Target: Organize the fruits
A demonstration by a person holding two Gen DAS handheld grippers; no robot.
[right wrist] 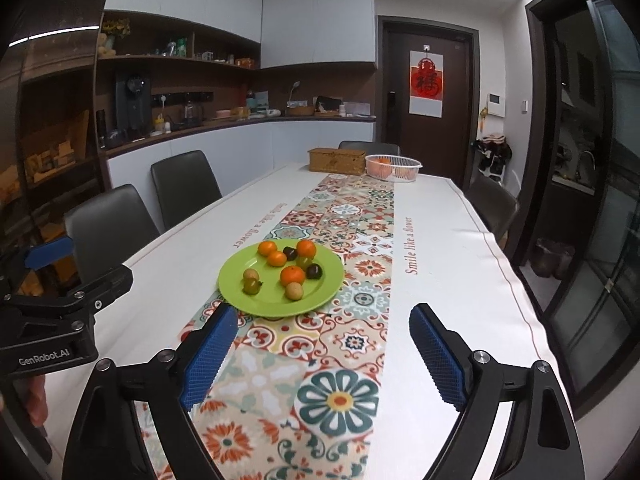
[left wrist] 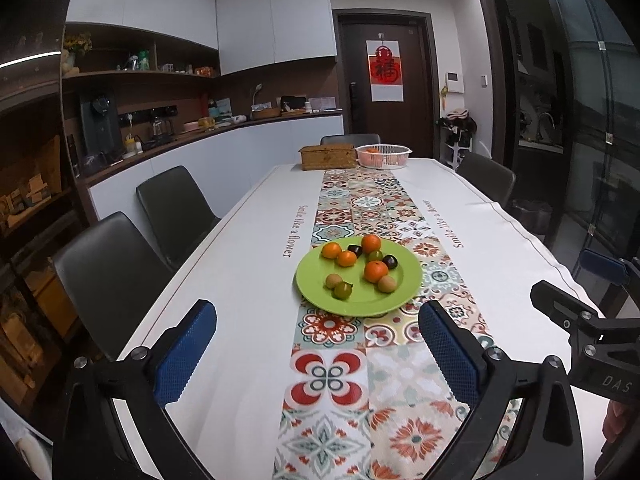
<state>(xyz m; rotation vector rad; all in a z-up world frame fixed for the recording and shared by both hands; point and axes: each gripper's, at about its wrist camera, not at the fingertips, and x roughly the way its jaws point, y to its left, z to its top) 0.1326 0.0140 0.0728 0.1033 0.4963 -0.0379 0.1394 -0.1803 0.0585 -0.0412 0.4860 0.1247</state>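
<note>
A green plate [left wrist: 316,280] [right wrist: 240,280] sits on the patterned runner in mid-table. It holds several small fruits: orange tangerines [left wrist: 375,271] [right wrist: 292,275], dark plums [left wrist: 389,261] [right wrist: 314,271], tan round fruits [left wrist: 386,283] [right wrist: 293,291] and green ones [left wrist: 343,290] [right wrist: 251,286]. My left gripper [left wrist: 318,354] is open and empty, above the table just short of the plate. My right gripper [right wrist: 324,354] is open and empty, short of the plate and to its right. Each gripper shows at the edge of the other's view.
At the table's far end stand a woven box [left wrist: 328,157] [right wrist: 337,161] and a white basket [left wrist: 384,156] [right wrist: 394,168] with orange fruit in it. Dark chairs [left wrist: 176,204] [right wrist: 184,184] line the left side and far right. A counter runs along the back wall.
</note>
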